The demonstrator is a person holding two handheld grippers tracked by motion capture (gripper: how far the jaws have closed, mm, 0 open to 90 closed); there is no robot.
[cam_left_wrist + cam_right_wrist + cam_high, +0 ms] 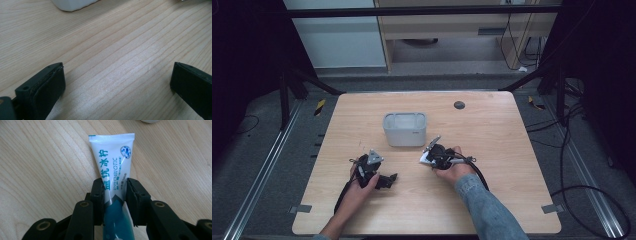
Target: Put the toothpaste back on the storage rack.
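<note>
Toothpaste tube (428,156), white, sits in our right gripper (432,156) just before the grey bin (405,129) on the table (492,130). Left gripper (117,80): fingers wide apart, empty. Right gripper view: fingers (98,195) pinch the tube, white with blue lettering, teal lower end.

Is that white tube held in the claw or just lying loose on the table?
Held: the right claw pinches the tube between both jaws.

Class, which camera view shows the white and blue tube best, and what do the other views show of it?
The right gripper view: the tube sits close up between the right gripper fingers, its print legible. The high view shows it as a small white shape at that gripper. The left gripper view shows bare table.
</note>
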